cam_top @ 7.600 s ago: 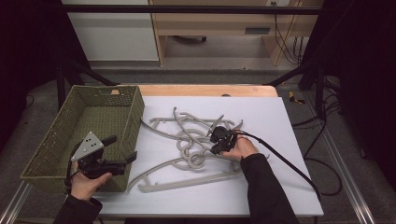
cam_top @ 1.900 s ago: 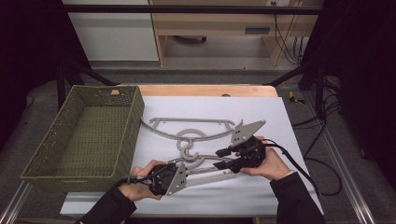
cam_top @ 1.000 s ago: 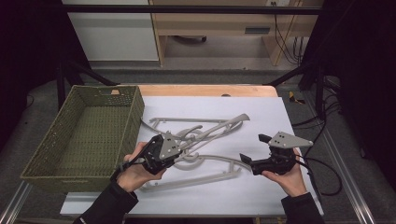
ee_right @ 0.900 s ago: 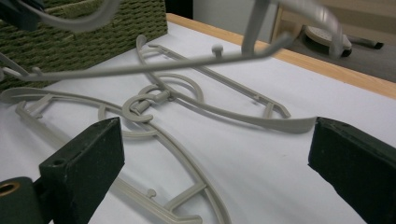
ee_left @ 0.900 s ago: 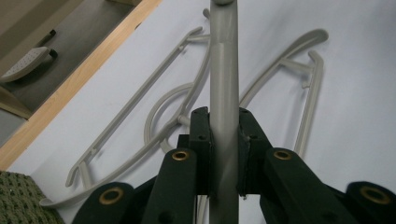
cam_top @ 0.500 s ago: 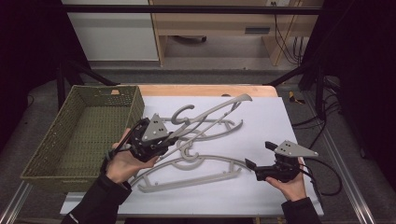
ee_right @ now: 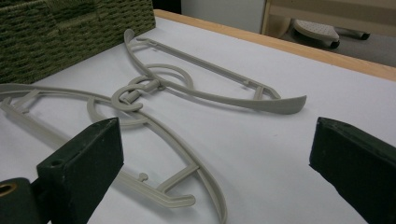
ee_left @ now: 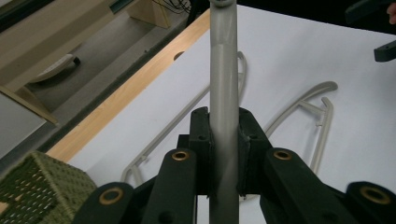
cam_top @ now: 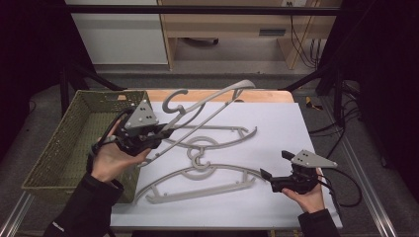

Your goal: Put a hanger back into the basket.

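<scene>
My left gripper (cam_top: 160,134) is shut on the arm of a grey plastic hanger (cam_top: 207,106), lifted off the table and slanting up toward the back; the hanger's arm (ee_left: 223,84) runs straight up between the pads in the left gripper view. Two more grey hangers lie flat on the white table: one farther back (cam_top: 225,132) and one nearer the front (cam_top: 197,185), their hooks linked at the middle (ee_right: 135,95). My right gripper (cam_top: 272,170) stands open at the front right, low over the table, nothing between its fingers (ee_right: 84,158).
A green woven basket (cam_top: 64,143) stands at the table's left edge, beside my left hand. The white table sheet (cam_top: 286,123) has bare room at the right. A wooden strip (cam_top: 267,96) marks the far edge.
My left gripper has lifted one hanger from the front of the table and carried it up and left toward the basket. My right gripper let go, opened and drew back to the front right.
</scene>
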